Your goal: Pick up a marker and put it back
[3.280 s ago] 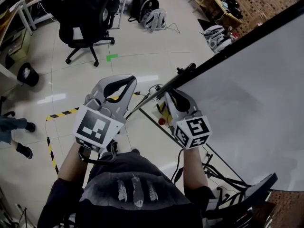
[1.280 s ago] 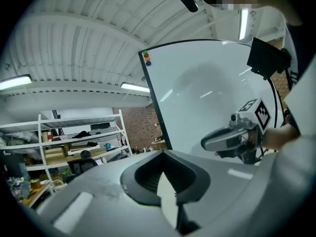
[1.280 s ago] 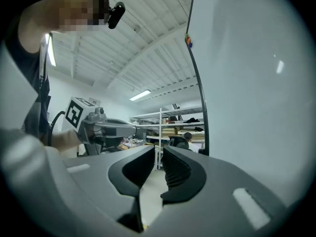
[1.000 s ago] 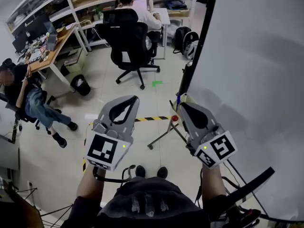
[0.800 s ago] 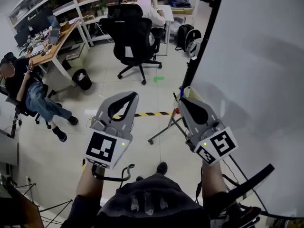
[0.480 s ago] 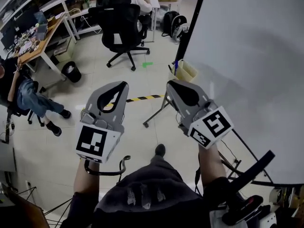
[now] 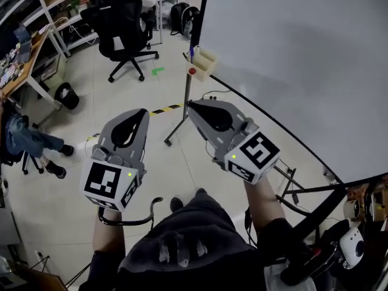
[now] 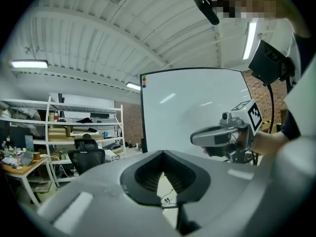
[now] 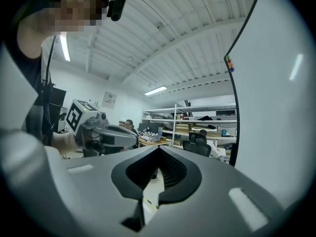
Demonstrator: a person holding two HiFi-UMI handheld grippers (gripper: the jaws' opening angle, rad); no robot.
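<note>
- Since a second ago, the small cream tray (image 7: 206, 58) on the corner of the big white board (image 7: 291, 53) has changed place. It was right at the tip of the grey right gripper (image 7: 191, 105), and now it is up ahead of it, with a gap between them.
- Both grippers now show more to the left in the head view than before, and the board fills the whole top right.
- The grey left gripper (image 7: 141, 111) has a cube with black-and-white squares at its back. Its two jaws are pressed together at the tip, and nothing is between them.
- The right gripper is the same: its jaws meet tip to tip and hold nothing.
- The two grippers are side by side, near each other but not touching, and both point out over the floor.
- The blue marker (image 7: 193, 51) stands up at the left end of the cream tray. It is too small to see more of it, and neither gripper touches it.
- A little red round thing (image 7: 192, 71) sits just under the tray, at the top of a thin grey metal pole (image 7: 179, 115) that slants down to the floor.
- A strip of yellow-and-black tape (image 7: 165, 109) lies on the shiny pale floor (image 7: 54, 205) — it shows between the two gripper tips.
- Far off are a black office chair on wheels (image 7: 121, 23) and a round black bin (image 7: 66, 95).
- A person in blue jeans (image 7: 27, 143) sits at the left edge.
</note>
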